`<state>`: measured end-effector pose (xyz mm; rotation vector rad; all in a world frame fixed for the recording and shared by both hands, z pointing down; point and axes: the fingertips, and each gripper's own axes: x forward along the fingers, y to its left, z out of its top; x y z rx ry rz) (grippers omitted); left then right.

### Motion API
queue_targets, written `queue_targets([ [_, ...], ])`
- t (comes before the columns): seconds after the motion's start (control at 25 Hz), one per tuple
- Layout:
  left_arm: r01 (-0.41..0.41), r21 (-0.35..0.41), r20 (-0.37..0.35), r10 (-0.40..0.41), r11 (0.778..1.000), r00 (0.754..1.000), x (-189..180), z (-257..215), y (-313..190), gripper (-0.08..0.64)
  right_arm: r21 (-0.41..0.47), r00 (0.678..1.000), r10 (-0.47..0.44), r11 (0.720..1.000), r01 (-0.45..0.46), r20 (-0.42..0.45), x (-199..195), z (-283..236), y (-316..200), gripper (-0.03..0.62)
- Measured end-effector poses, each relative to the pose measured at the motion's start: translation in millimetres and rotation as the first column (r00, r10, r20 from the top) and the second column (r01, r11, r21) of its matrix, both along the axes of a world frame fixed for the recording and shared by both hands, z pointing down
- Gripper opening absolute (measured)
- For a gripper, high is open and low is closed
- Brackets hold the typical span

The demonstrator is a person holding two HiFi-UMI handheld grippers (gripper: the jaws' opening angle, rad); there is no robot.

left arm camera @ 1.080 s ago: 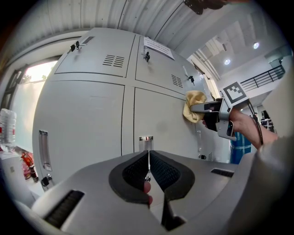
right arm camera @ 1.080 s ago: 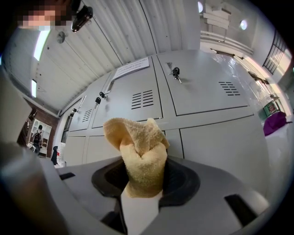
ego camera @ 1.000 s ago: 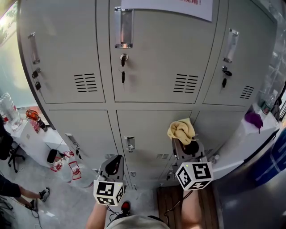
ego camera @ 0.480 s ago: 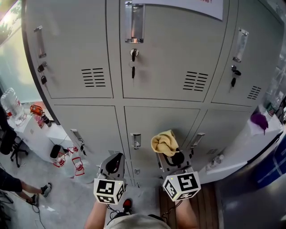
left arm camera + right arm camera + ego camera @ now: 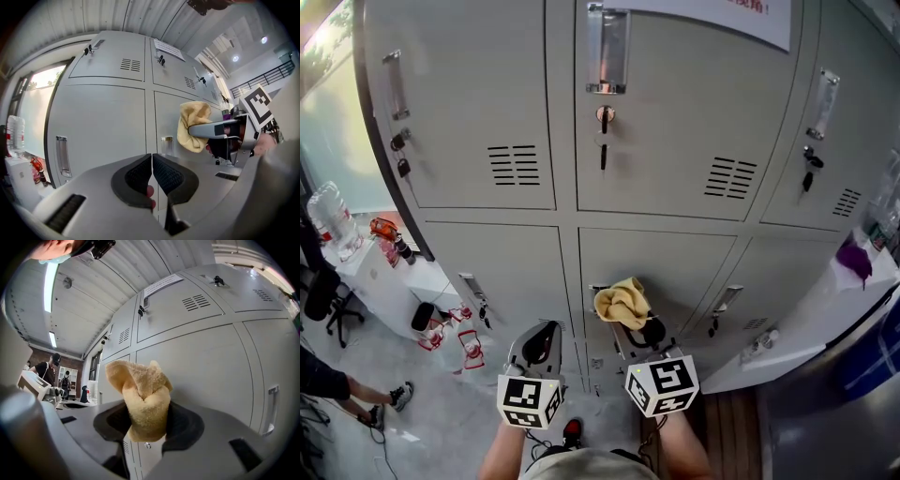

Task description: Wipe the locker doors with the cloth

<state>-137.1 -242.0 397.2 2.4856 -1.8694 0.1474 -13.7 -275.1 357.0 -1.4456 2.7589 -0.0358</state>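
Observation:
Grey locker doors (image 5: 666, 122) fill the head view in two rows. My right gripper (image 5: 623, 314) is shut on a bunched yellow cloth (image 5: 621, 300), held up at the lower middle door (image 5: 661, 272). In the right gripper view the cloth (image 5: 143, 399) stands pinched between the jaws with the lower door (image 5: 201, 371) behind it. My left gripper (image 5: 542, 339) hangs lower and to the left, shut with nothing in it. In the left gripper view its pads (image 5: 140, 176) touch, and the cloth (image 5: 192, 124) shows to the right.
Door handles (image 5: 607, 49), keys (image 5: 603, 136) and vent slots (image 5: 514, 165) stick out from the doors. A low white table (image 5: 380, 281) with bottles stands at the left, and a white shelf (image 5: 825, 309) with a purple thing on it at the right. A person's leg (image 5: 337, 398) shows at bottom left.
My right gripper with the cloth has moved left, from the lower right door to the lower middle one. The left gripper has barely moved.

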Motion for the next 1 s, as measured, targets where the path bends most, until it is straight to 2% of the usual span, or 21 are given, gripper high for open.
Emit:
queue_targets([
  [0.4,0.015,-0.016,-0.005,-0.015,1.000,1.000,-12,6,-4,0.029,-0.060,1.000,0.001,0.998,-0.003,-0.023,-14,24,-24,0.183],
  [1.0,0.010,-0.024,-0.010,-0.010,1.000,1.000,-11,10,-10,0.029,-0.078,0.999,0.032,0.996,-0.034,-0.028,-2,31,-39,0.183],
])
